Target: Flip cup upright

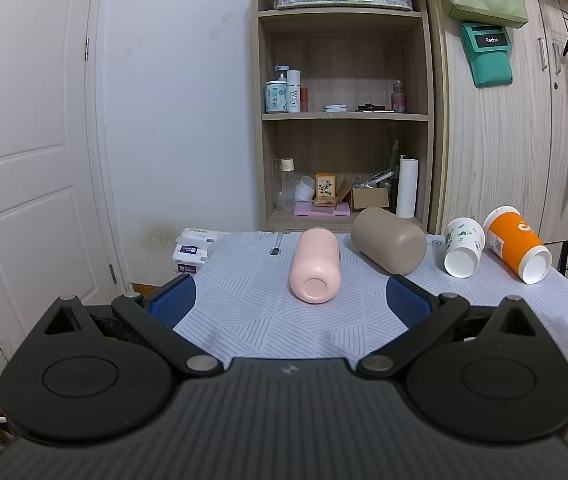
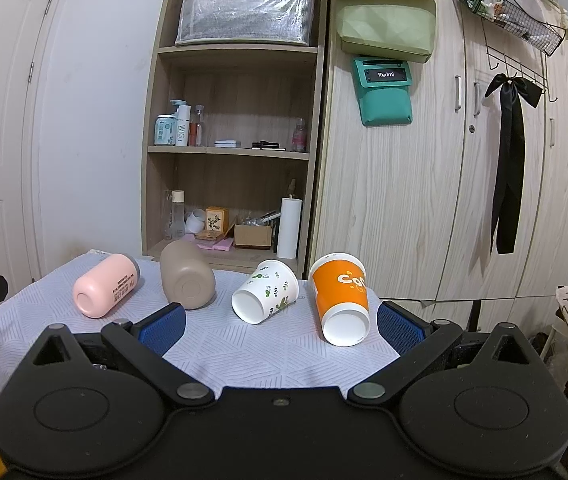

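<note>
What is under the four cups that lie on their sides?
A pale patterned tablecloth lies under the pink cup, brown cup, white leaf-print cup and orange cup. The table beneath is hidden by the cloth.

The left black plastic gripper with blue finger pads (image 1: 290,300) is held low and level, and it looks straight ahead. Its two fingers are spread far apart with nothing between them. The right black plastic gripper with blue finger pads (image 2: 282,326) is held the same way, low and level. Its two fingers are also wide apart and hold nothing
</note>
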Available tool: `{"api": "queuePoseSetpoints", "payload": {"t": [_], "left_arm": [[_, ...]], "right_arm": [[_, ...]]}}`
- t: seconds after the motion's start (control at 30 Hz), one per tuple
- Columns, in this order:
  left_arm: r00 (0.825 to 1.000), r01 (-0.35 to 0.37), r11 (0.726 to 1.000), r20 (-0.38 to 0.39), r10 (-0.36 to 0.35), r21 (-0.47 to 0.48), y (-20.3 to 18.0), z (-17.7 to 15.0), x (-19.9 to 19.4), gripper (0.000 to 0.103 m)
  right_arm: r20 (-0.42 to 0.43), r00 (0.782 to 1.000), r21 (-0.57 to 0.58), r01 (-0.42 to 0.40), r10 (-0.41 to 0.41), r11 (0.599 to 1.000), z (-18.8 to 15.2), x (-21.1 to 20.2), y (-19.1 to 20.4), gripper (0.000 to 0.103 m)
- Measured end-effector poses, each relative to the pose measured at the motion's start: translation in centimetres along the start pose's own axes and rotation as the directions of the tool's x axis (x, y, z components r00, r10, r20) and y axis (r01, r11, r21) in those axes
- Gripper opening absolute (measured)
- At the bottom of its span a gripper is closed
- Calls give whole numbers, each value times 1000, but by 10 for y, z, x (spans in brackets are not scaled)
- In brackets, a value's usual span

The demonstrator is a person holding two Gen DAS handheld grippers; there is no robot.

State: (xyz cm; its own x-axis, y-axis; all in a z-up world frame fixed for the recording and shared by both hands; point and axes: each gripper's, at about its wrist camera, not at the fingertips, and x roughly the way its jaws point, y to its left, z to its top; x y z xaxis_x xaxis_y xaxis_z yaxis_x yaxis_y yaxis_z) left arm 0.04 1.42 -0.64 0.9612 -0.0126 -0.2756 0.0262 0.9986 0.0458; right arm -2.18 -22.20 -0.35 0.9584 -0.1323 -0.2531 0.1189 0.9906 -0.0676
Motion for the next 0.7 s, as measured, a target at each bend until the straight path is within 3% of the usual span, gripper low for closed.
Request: {"api": "queuePoseSetpoints", "payload": {"t": [0.4,0.7], "left_arm": [[1000,15,1000,-11,-15,-15,-1,3,1,103],[992,110,993,-51,-112,-38,-5,47,25,103]], "right_arm": [[-5,1000,-12,-7,7,1000,2,3,4,103],[-5,993,-67,-114,114,991,24,24,7,103]]}}
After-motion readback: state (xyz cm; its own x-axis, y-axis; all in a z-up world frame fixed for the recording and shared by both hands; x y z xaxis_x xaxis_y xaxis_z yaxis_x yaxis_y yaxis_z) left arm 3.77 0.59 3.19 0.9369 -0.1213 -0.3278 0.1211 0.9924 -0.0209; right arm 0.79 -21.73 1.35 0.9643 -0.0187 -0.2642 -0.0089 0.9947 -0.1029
